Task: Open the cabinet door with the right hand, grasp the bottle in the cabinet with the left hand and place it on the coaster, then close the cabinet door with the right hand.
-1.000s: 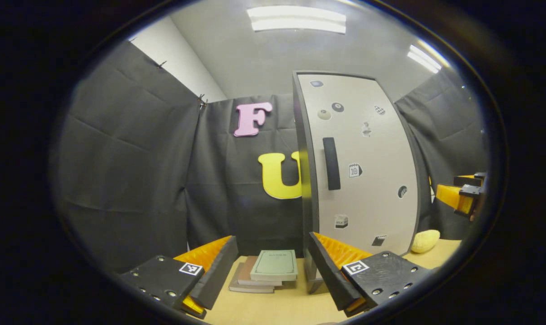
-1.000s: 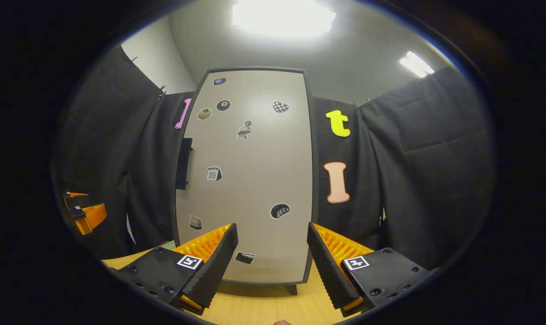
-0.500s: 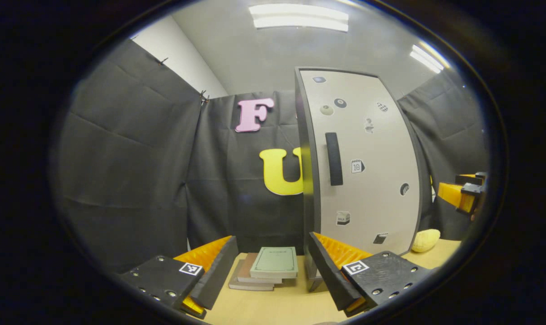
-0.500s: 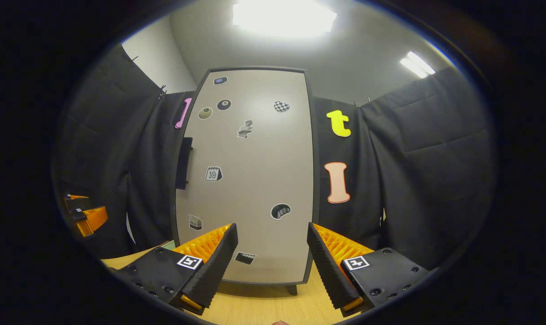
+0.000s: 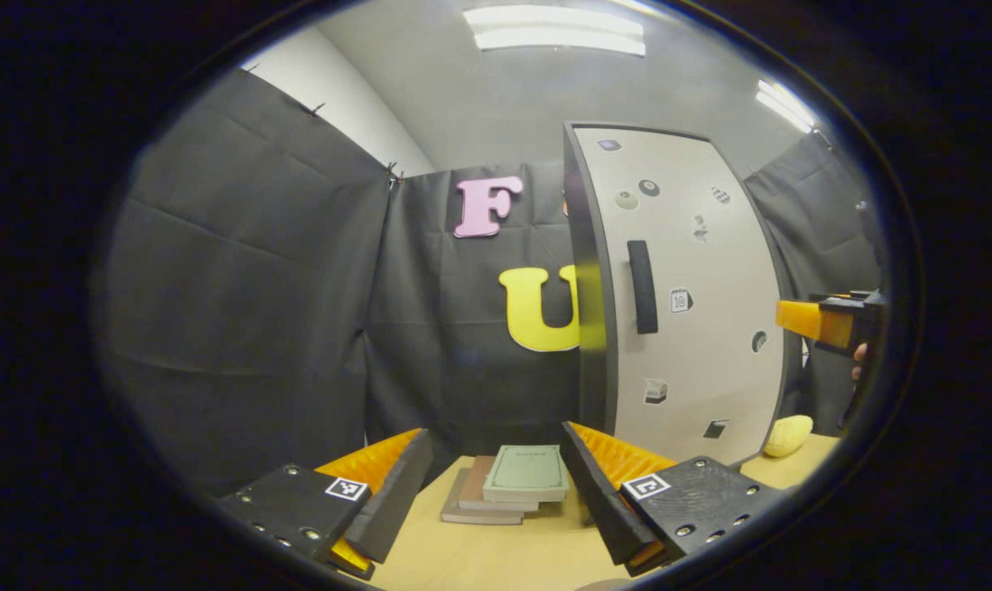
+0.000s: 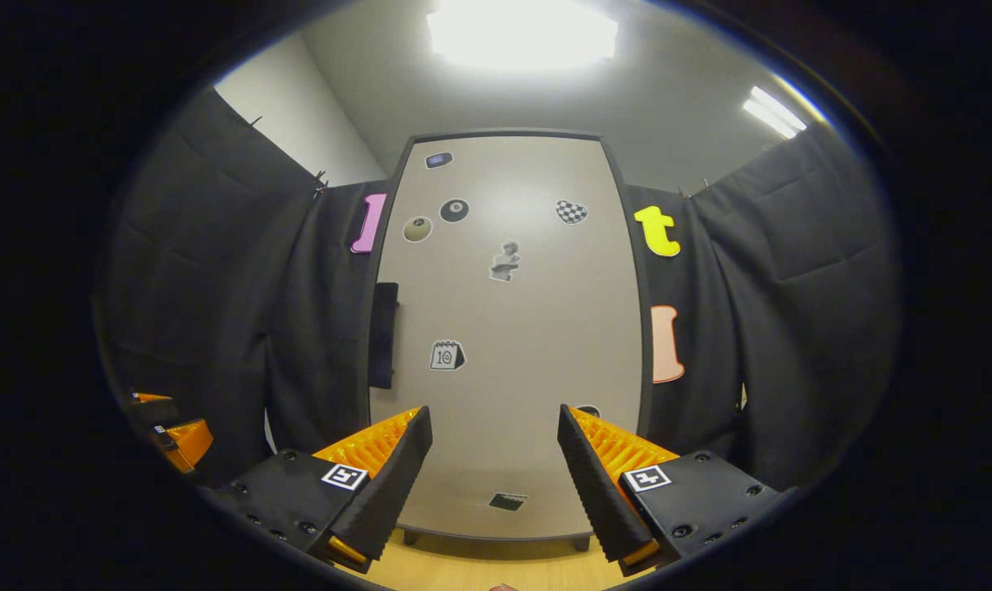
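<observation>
Facing shut cabinet door (image 6: 504, 328); tools (image 6: 496, 468) agape

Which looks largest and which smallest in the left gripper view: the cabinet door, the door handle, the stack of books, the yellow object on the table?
1. cabinet door
2. stack of books
3. door handle
4. yellow object

Books lie nearer the camera, so their rank over the handle is unsure.

Probably a recording booth — black cloth walls (image 5: 241, 271), strip lights (image 5: 557, 29).

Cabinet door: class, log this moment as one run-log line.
cabinet door: closed | handle: ungrasped | right gripper: open, facing door | left gripper: open, empty
</observation>
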The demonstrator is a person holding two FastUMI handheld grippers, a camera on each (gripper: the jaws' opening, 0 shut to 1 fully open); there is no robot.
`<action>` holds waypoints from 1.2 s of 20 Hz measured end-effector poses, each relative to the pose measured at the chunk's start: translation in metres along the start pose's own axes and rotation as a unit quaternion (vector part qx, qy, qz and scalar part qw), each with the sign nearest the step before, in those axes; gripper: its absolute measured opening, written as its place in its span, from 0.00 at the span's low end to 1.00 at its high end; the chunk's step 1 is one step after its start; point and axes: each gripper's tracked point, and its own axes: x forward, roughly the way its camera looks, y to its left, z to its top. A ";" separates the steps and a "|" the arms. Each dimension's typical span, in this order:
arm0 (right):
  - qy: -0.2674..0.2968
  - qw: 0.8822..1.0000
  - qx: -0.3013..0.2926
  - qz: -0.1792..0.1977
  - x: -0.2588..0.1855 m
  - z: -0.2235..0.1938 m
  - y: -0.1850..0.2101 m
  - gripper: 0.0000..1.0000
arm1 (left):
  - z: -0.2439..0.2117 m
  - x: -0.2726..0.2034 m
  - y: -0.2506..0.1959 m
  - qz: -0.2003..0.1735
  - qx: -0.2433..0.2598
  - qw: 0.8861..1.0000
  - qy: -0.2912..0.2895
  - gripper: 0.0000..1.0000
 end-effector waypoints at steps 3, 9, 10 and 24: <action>0.000 1.000 -0.003 0.014 0.018 0.007 0.024 0.97 | -0.004 -0.006 0.035 0.027 0.002 1.000 0.004 0.96; 0.005 1.000 0.003 0.025 0.058 0.015 0.067 0.98 | -0.013 -0.020 0.100 0.069 0.011 0.997 0.012 0.96; 0.007 1.000 0.005 0.028 0.064 0.016 0.073 0.98 | -0.015 -0.023 0.108 0.073 0.013 0.997 0.015 0.96; 0.069 0.997 -0.004 0.039 0.135 0.016 0.117 0.97 | -0.033 -0.041 0.179 0.126 0.038 0.991 0.036 0.96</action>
